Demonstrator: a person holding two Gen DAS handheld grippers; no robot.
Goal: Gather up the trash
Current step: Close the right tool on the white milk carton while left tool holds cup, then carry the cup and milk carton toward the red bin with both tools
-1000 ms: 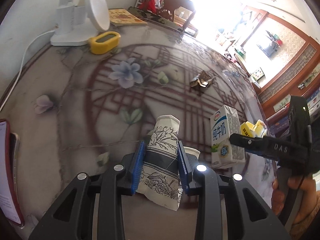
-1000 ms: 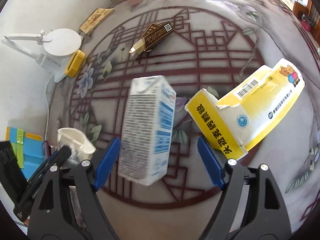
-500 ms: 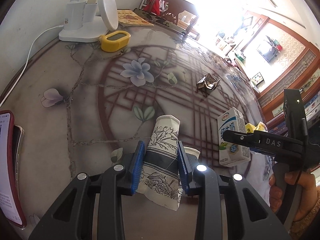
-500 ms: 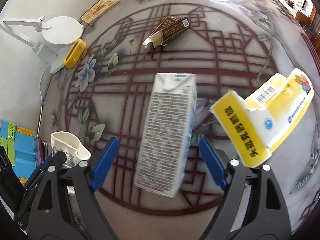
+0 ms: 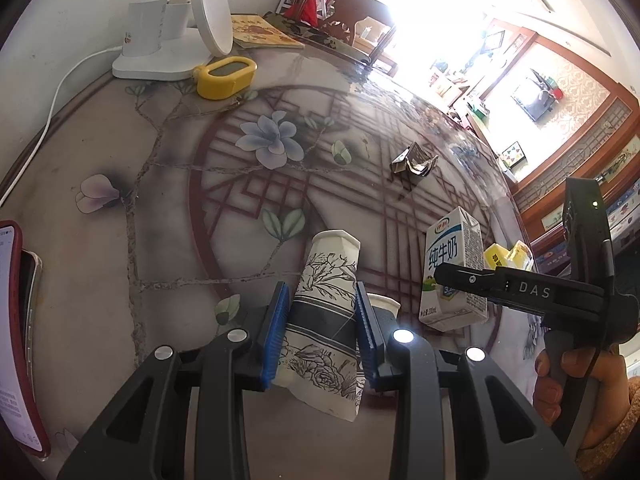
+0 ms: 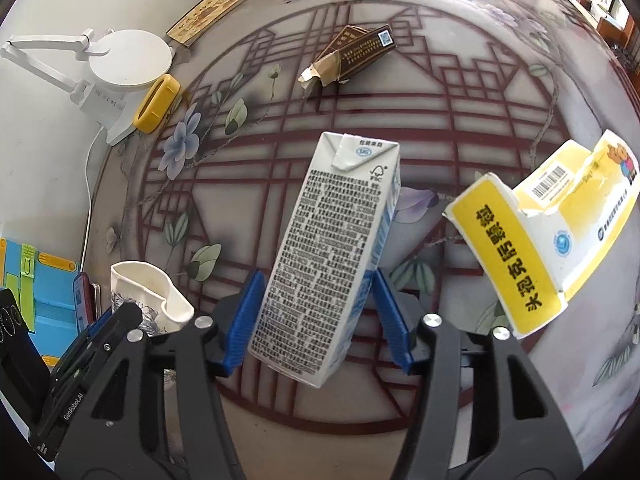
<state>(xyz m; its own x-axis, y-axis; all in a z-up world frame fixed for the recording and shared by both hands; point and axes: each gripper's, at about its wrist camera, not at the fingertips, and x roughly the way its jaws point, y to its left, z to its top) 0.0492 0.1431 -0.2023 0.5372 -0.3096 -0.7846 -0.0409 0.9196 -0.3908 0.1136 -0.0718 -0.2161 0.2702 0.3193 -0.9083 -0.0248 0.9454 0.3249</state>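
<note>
My left gripper (image 5: 320, 336) is shut on a crushed paper cup (image 5: 324, 312) printed with black flowers; a second white cup rim (image 5: 382, 304) shows just behind its right finger. My right gripper (image 6: 318, 322) has its blue pads close around a white milk carton (image 6: 332, 248), which stands tilted on the table; the left pad touches it and the right pad sits a little off. The carton also shows in the left wrist view (image 5: 452, 268). A torn yellow box (image 6: 552, 224) lies right of the carton. A brown flattened box (image 6: 352, 56) lies farther off.
A white desk lamp (image 5: 172, 24) and a yellow case (image 5: 226, 78) stand at the table's far left. A booklet (image 6: 206, 14) lies by the wall. A red-cased phone (image 5: 16, 336) lies at the left edge. Blue and green items (image 6: 36, 280) sit beyond.
My right gripper's jaws have closed in on the milk carton, which now sits deeper between them. My left gripper, still holding the cup, has drifted so the lamp looks nearer.
</note>
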